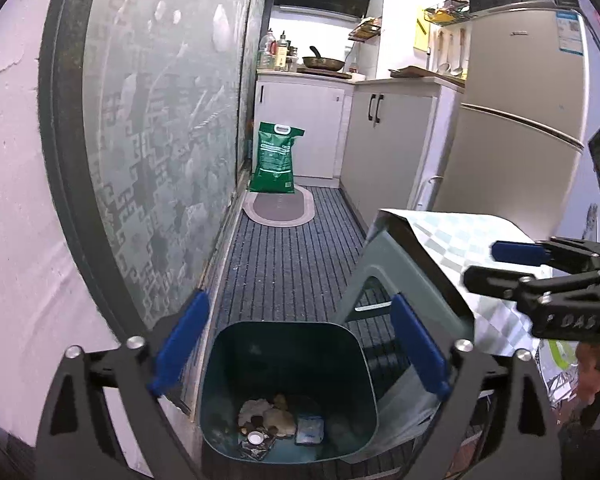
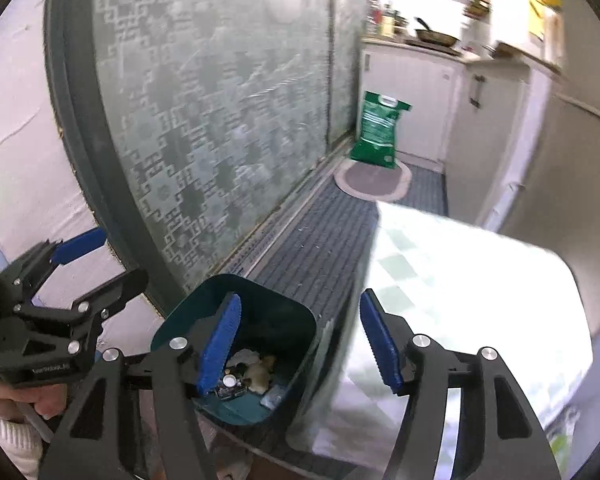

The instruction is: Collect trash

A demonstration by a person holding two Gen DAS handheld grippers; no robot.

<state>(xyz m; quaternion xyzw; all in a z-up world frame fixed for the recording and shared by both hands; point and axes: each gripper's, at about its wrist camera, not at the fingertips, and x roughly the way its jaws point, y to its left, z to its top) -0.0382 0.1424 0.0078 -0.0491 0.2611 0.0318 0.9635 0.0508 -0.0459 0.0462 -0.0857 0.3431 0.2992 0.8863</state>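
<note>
Both grippers are black frames with silver screws. Their fingers (image 1: 182,340) wear ribbed blue pads. A white sleeve (image 2: 4,432) shows.

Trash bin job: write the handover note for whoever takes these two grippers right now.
Left gripper: open, empty, held above the bin.
Right gripper: open, empty, held over the bin's right edge, beside the table.
Bin: dark green, on the floor between the glass door and the table with the checked cloth; no liner visible.
Done: trash lies at the bottom of the bin, crumpled paper, a small packet and a white cap.
Left: neither view shows loose trash outside the bin; check the tabletop and the striped floor mat, then pick up whatever turns up.
</note>
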